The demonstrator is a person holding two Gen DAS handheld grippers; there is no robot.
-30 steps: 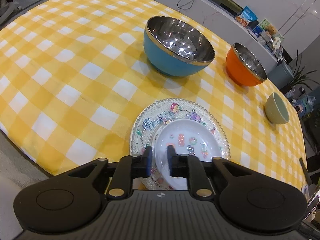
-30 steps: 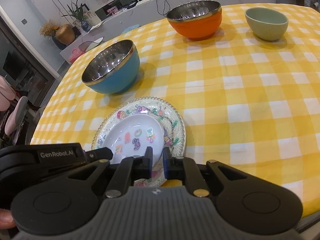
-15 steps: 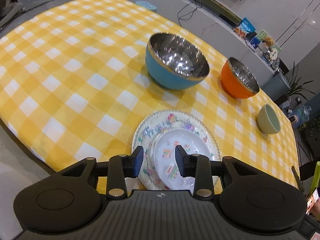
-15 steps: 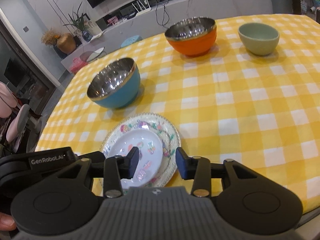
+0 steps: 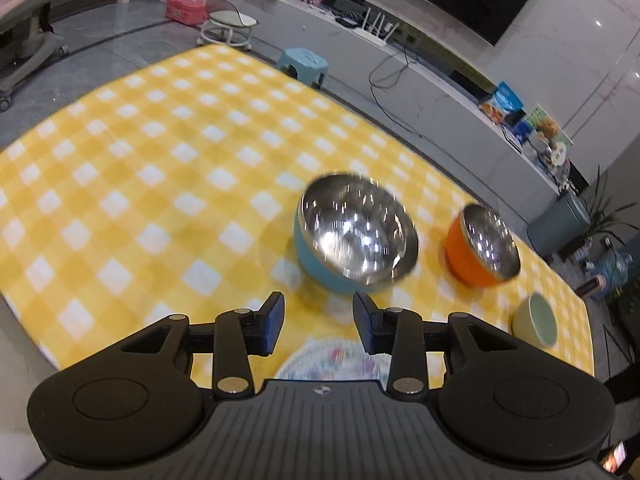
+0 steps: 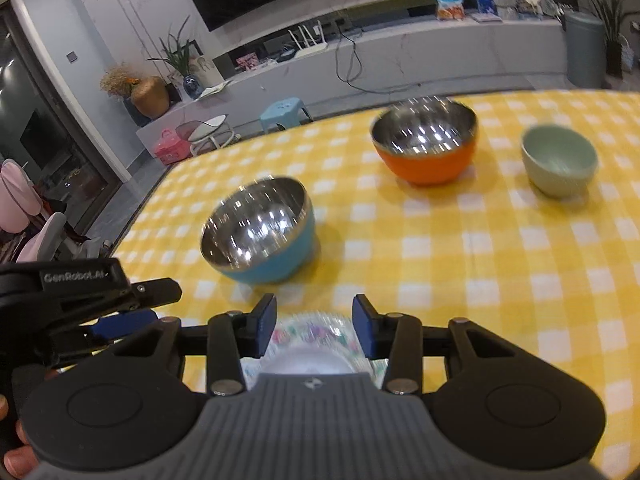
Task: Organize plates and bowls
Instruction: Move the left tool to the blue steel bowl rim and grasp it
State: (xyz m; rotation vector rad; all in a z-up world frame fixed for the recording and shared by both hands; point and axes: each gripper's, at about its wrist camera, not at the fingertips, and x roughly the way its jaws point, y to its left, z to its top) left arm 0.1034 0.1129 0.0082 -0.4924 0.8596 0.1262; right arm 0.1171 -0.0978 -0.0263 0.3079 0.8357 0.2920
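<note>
My left gripper (image 5: pixel 318 322) has its jaws spread wide, nothing between the blue pads (image 5: pixel 272 322). My right gripper (image 6: pixel 314 328) is spread just as wide, also holding nothing. From the right wrist view the left gripper sits just beside it at the left edge, level with it. Fingertips (image 6: pixel 16 460) of my hand show at the bottom left corner.

Bare tablecloth (image 5: pixel 132 216) left of blue bowl (image 5: pixel 352 256)

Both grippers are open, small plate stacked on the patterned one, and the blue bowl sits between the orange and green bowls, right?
Not quite: the orange bowl is the middle one, between the blue bowl and green bowl, as the right wrist view shows. The rest holds.
</note>
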